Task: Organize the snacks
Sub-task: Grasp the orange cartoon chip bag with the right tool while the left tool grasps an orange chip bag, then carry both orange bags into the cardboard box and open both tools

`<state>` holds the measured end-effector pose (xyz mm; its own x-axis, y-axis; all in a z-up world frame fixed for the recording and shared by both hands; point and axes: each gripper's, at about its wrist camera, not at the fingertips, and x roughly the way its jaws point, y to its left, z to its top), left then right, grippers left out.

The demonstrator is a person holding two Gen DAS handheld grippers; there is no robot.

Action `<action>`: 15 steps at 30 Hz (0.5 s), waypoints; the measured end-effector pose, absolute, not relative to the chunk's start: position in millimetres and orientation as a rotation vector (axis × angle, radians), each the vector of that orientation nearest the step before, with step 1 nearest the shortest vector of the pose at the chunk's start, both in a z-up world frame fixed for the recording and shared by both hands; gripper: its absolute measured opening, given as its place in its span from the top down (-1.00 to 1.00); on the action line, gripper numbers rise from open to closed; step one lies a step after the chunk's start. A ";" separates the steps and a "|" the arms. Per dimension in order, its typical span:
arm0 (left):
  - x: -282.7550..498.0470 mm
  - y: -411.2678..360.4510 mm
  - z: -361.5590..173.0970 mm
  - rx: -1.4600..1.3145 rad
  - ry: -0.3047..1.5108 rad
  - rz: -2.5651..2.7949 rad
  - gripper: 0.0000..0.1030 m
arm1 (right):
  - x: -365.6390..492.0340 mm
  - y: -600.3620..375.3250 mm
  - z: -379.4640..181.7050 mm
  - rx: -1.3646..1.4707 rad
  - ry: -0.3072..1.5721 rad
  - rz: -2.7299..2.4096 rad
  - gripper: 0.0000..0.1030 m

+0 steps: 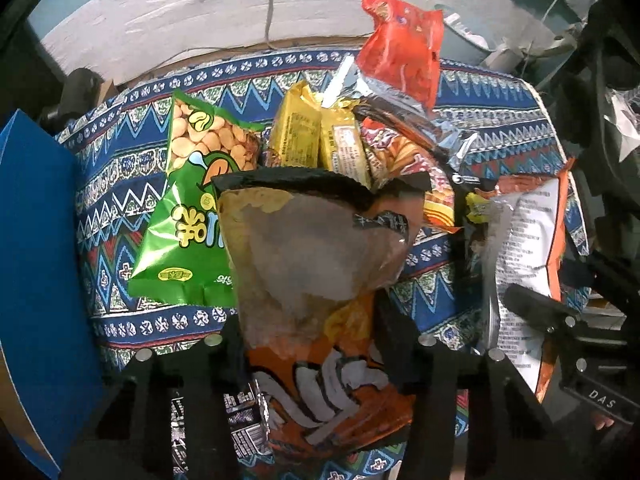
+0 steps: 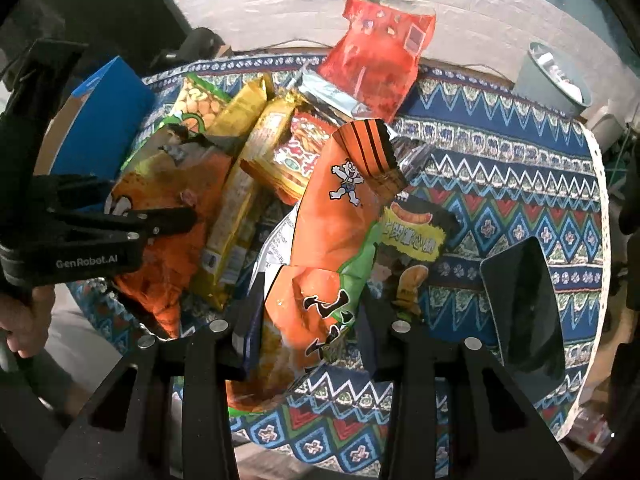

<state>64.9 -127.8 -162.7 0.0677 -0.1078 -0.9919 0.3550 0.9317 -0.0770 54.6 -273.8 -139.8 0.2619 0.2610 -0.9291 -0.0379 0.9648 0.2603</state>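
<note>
Snack bags lie heaped on a patterned tablecloth (image 1: 500,120). My left gripper (image 1: 312,320) points down and is shut on an orange bag with a black top edge (image 1: 316,240). The right wrist view shows this gripper (image 2: 176,216) from the side, clamped on the same bag (image 2: 172,184). My right gripper (image 2: 312,320) is shut on an orange and green bag with a cartoon figure (image 2: 340,216). From the left wrist view that bag (image 1: 528,240) shows its white printed back. A green bean bag (image 1: 188,216), yellow packs (image 1: 316,136) and a red bag (image 1: 404,52) lie behind.
A blue box (image 1: 36,260) stands at the left table edge. A black snack bag (image 2: 416,240) lies under the right gripper's bag, with a dark tablet (image 2: 524,304) to its right. A grey bin (image 2: 556,80) sits beyond the table. A hand (image 2: 24,320) holds the left gripper.
</note>
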 end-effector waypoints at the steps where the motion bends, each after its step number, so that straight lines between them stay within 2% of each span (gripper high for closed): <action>1: 63.8 -127.3 -160.9 0.207 1.460 -0.357 0.09 | 53.3 -274.4 -137.3 0.198 1.288 0.205 0.26; 3: 61.9 -128.5 -155.5 0.222 1.446 -0.363 0.17 | 52.6 -273.0 -132.7 0.184 1.278 0.202 0.26; 15: 46.9 -108.6 -110.3 0.257 1.311 -0.408 0.20 | 48.8 -264.5 -98.9 0.124 1.210 0.189 0.26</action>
